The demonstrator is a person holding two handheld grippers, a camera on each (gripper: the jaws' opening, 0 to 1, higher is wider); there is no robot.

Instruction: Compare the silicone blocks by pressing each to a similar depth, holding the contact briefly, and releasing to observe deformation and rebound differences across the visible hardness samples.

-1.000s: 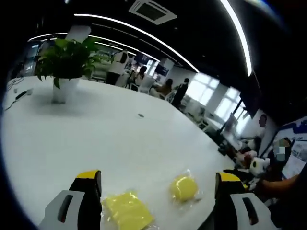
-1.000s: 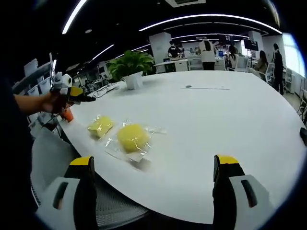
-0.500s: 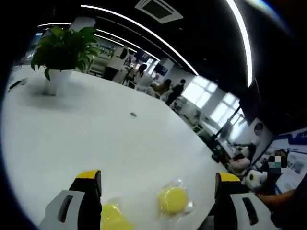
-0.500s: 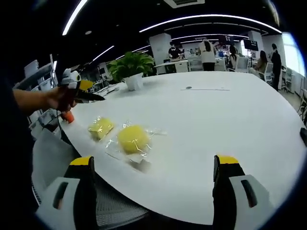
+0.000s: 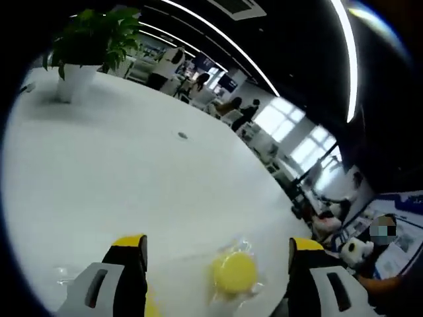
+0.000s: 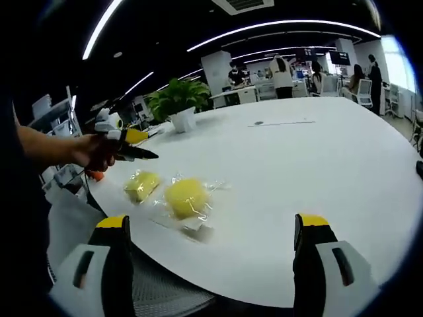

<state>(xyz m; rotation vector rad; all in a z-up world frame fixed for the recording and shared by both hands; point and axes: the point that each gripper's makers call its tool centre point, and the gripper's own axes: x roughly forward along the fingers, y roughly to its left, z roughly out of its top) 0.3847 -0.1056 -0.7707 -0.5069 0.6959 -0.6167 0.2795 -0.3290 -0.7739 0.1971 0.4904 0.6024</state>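
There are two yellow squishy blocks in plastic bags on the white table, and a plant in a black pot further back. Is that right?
Almost. The pot is white, not black; the right gripper view shows it under the green plant. The rest holds: the round yellow block and the squarer yellow block both lie in clear bags on the white table.

Both grippers hover with jaws spread wide; the left gripper (image 6: 135, 146), gripped in the person's hand (image 6: 99, 150), reaches in from the left

No text, label, brand, number or sign can be read in either view.
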